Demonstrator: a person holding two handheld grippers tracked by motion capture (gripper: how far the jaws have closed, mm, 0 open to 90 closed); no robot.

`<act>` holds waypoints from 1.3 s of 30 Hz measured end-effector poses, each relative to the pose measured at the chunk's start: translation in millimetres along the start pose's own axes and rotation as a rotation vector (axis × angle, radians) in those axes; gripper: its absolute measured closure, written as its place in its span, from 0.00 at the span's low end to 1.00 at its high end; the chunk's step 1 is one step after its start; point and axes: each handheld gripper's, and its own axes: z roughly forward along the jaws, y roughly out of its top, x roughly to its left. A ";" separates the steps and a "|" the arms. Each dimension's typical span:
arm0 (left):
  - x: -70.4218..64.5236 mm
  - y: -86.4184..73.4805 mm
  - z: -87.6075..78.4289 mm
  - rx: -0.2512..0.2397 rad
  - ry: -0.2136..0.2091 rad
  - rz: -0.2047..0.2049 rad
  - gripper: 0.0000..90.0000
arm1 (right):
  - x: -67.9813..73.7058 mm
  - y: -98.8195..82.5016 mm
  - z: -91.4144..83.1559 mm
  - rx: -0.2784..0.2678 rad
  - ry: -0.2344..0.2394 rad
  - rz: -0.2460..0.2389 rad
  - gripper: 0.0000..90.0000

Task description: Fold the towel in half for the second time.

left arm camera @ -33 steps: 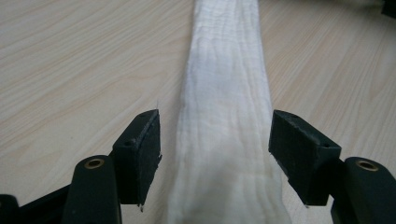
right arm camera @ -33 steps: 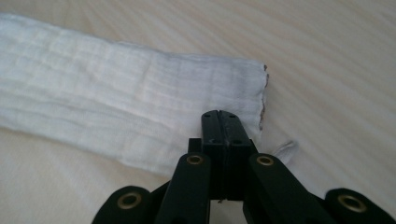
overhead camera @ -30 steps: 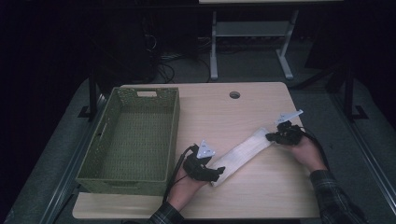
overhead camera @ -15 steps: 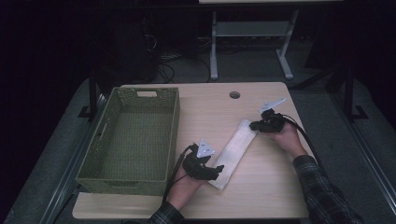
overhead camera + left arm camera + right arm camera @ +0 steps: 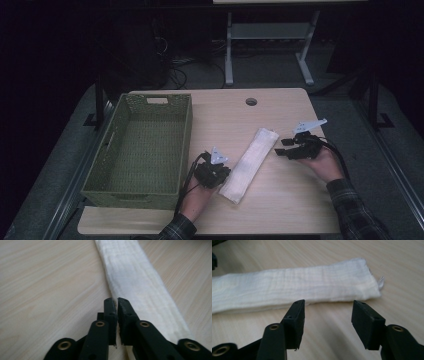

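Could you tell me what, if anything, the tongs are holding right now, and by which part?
The left tongs pinch the folded white cloth at its near-end edge; the right tongs, just opened, hold nothing.

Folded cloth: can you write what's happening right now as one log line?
folded white cloth: flat on table | left gripper: shut on cloth edge | right gripper: just opening, off cloth | basket: empty

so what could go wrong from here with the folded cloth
The left claw has just closed right at the edge of the folded white cloth; whether it caught every layer is unclear, so a lift may let the fold open. The right claw has just been opening and stands clear of the far end with nothing between its jaws, so that end lies loose and could drag or sag. The green basket stands close beside the left claw, which could snag the rim.
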 end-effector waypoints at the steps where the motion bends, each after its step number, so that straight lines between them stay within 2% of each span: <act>1: -0.2 -0.9 1.8 0.011 0.006 0.002 0.97 | 2.6 -3.0 -1.5 0.003 -0.002 0.000 0.46; 3: 0.5 -2.8 5.1 0.035 0.003 0.007 0.98 | 6.8 -8.5 -5.3 0.012 -0.008 -0.016 0.45; 9: -1.2 -7.1 14.2 0.074 -0.026 0.001 0.97 | 15.6 -21.6 -17.4 0.012 -0.030 0.013 0.41; 12: -3.8 -7.1 15.2 0.081 -0.047 0.023 0.97 | 17.0 -25.1 -20.3 0.009 -0.022 0.013 0.41; 17: -12.9 -8.5 16.3 0.070 -0.108 0.027 0.95 | 13.5 -24.3 -16.2 -0.012 -0.029 0.003 0.41; 24: -34.2 -6.7 18.2 0.070 -0.166 0.106 0.95 | 13.6 -22.4 -10.5 -0.021 -0.039 -0.025 0.41; 31: -55.4 -4.4 20.1 0.034 -0.223 0.145 0.96 | 13.9 -22.3 -9.0 -0.018 -0.044 -0.042 0.41; 39: -73.9 -1.8 24.2 0.035 -0.271 0.204 0.96 | 13.9 -22.2 -7.7 -0.009 -0.045 -0.041 0.41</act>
